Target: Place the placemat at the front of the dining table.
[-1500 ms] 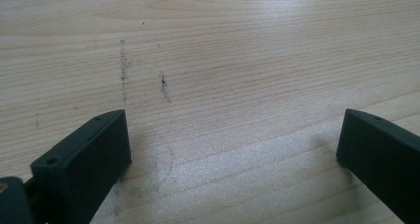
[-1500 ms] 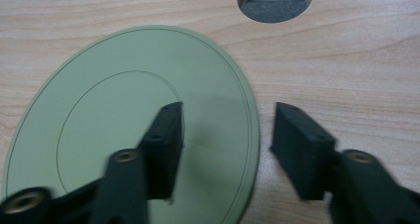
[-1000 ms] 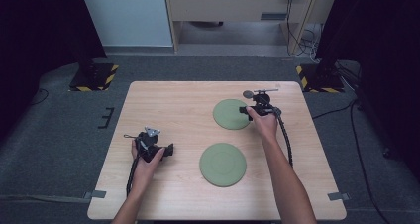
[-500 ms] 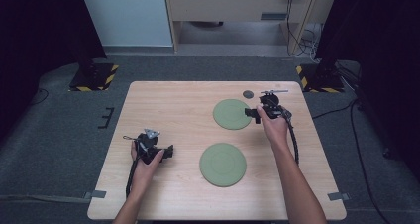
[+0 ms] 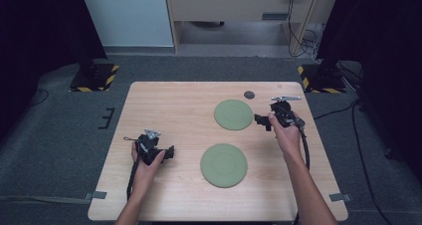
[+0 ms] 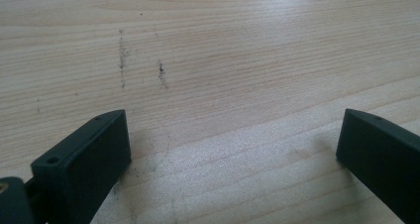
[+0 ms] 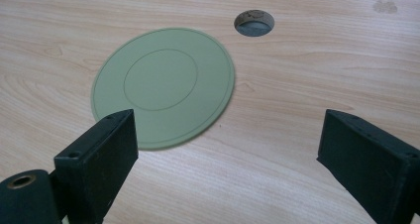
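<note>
Two flat round green plates lie on the wooden table (image 5: 169, 105), one far (image 5: 233, 114) and one near (image 5: 224, 165). My right gripper (image 5: 261, 121) hovers just right of the far plate, apart from it and pointing left at it. Its jaws have just been opening and stand open with nothing between them. In the right gripper view (image 7: 225, 149) the far plate (image 7: 163, 87) lies ahead, partly behind the left jaw. My left gripper (image 5: 169, 152) rests low at the table's left, pointing right toward the near plate. It is open over bare wood in the left gripper view (image 6: 233, 144).
A round cable hole (image 5: 249, 94) sits in the tabletop behind the far plate, and the right gripper view shows the hole (image 7: 254, 22) too. Black stands with striped bases (image 5: 94, 75) flank the table on the grey floor. A cable trails from each gripper.
My right gripper has moved right and slightly up, off the far plate's right edge, uncovering the cable hole. The left hand has stayed put.
</note>
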A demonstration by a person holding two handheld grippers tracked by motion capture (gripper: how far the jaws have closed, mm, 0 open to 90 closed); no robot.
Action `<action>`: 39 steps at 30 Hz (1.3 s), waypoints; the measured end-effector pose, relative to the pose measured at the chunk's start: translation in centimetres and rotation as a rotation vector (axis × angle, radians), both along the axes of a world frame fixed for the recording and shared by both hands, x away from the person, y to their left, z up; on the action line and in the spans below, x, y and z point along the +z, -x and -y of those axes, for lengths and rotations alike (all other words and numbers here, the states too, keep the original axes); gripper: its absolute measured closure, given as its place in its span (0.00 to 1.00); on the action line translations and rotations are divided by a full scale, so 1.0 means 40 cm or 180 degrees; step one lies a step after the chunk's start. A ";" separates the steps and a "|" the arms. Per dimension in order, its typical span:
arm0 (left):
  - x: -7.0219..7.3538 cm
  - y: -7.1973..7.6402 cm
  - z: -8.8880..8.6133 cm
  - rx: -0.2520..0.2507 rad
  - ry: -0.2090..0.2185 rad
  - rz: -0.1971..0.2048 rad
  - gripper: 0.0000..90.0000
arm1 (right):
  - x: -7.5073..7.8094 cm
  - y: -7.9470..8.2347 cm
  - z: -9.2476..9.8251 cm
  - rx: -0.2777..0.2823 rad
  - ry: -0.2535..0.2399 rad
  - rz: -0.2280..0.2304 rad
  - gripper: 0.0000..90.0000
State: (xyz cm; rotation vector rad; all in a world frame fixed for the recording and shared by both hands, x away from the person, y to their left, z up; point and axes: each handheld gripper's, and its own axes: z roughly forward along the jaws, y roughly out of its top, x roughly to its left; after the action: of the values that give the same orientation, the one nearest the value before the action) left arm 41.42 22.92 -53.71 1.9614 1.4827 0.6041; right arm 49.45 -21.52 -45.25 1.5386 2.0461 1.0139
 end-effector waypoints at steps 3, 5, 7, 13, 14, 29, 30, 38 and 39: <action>0.000 0.000 0.000 0.0001 0.0000 0.0001 0.00 | -0.007 0.021 0.013 0.0010 0.0002 0.0029 0.09; 0.000 0.000 0.000 0.0001 -0.0001 0.0000 0.00 | -0.015 0.034 0.018 0.0029 0.0017 0.0025 0.09; 0.000 0.000 0.000 0.0001 0.0000 0.0001 0.00 | -0.023 0.046 0.023 0.0052 0.0013 0.0027 0.09; 0.000 0.000 0.000 0.0004 0.0000 0.0000 0.00 | -0.036 0.084 0.031 0.0123 0.0006 0.0053 0.08; 0.000 0.000 0.000 0.0004 0.0001 0.0001 0.00 | -0.038 0.090 0.033 0.0130 -0.0010 0.0065 0.08; 0.000 0.000 0.000 0.0005 -0.0001 0.0001 0.00 | -0.071 0.163 0.034 0.0262 -0.0006 0.0095 0.08; 0.000 0.000 0.000 0.0006 -0.0001 0.0002 0.00 | -0.074 0.166 0.033 0.0274 0.0012 0.0098 0.08; 0.000 0.000 0.001 0.0007 -0.0003 0.0001 0.00 | -0.085 0.185 0.042 0.0262 0.0033 0.0113 0.08; 0.000 0.000 0.001 0.0008 -0.0003 0.0002 0.00 | -0.087 0.187 0.044 0.0261 0.0032 0.0106 0.08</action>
State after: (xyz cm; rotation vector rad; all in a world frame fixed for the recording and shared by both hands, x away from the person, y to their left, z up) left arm 41.40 22.90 -53.71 1.9602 1.4849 0.6066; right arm 41.98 -23.28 -48.73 1.4337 2.1034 1.0506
